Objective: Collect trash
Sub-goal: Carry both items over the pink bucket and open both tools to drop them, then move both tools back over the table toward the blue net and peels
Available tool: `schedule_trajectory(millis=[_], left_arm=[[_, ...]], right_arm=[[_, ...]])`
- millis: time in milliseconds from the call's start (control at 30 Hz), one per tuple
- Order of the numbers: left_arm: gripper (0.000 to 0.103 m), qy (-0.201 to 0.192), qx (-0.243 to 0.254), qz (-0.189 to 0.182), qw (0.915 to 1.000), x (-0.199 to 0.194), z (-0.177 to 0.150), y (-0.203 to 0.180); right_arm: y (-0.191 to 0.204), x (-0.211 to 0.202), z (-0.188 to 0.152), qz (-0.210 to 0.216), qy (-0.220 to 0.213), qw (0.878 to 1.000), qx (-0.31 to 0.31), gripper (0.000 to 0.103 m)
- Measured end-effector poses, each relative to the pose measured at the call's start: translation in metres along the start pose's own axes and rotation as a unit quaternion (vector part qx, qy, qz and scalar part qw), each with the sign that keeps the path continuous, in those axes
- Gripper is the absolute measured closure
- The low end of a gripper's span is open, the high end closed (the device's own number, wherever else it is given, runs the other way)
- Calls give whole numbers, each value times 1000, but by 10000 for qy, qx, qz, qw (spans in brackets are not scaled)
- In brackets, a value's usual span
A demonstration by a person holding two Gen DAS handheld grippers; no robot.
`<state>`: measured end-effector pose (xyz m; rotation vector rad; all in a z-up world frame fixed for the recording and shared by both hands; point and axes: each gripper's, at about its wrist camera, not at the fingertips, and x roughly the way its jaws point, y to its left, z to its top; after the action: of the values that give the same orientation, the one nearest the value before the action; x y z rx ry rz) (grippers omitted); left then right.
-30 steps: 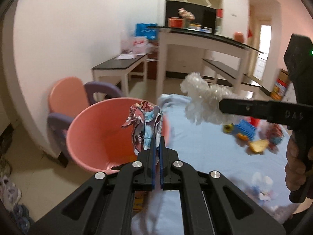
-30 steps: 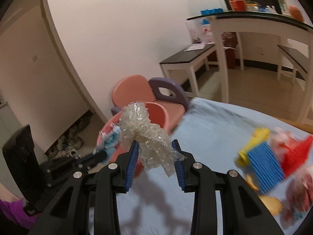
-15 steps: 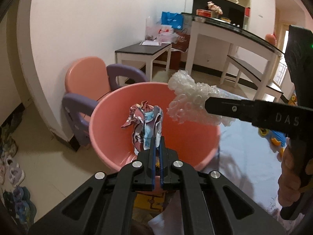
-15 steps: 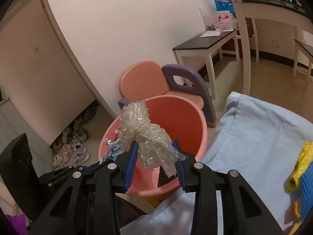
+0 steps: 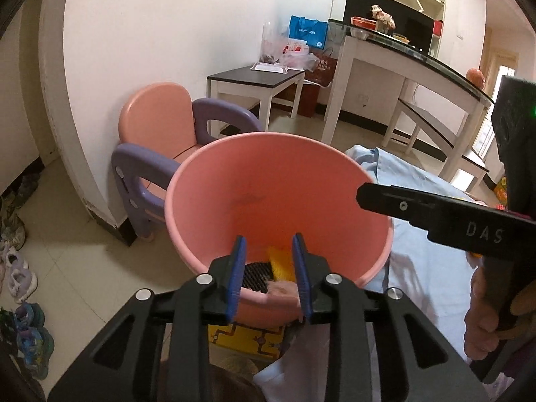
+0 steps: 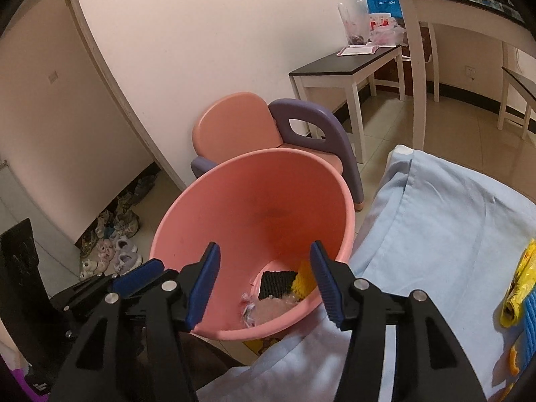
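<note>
A pink plastic bucket [image 5: 254, 181] stands on the floor beside a table with a light blue cloth [image 5: 425, 234]. My left gripper [image 5: 268, 274] is open and empty above the bucket's near rim. My right gripper [image 6: 264, 284] is open and empty over the bucket [image 6: 234, 214]. Its arm shows at the right of the left wrist view [image 5: 432, 207]. In the bucket's bottom lie clear bubble wrap [image 6: 274, 308], a black mesh piece [image 6: 276, 283] and something yellow [image 6: 301, 279]. The crumpled wrapper is not clearly visible.
A pink and purple child's chair [image 5: 160, 134] stands behind the bucket by the wall. A low dark-topped bench [image 5: 254, 80] and a tall white table [image 5: 402, 63] are further back. Shoes [image 6: 114, 241] lie on the floor at left. Yellow and blue items [image 6: 522, 288] lie on the cloth.
Both grippers opened over the bucket. The crumpled wrapper left the left gripper and the bubble wrap left the right gripper; the bubble wrap now lies in the bucket.
</note>
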<state>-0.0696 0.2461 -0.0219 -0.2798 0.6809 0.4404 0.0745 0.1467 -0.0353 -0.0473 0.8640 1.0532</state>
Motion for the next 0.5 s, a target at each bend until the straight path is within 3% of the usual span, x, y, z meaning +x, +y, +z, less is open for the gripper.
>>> schedule_trajectory(millis=[500], left_arm=[[74,-154,130,-140,9997,-29,0,-18]], right_arm=[[6,-45,-19,-104,-229,9997,-75,44]])
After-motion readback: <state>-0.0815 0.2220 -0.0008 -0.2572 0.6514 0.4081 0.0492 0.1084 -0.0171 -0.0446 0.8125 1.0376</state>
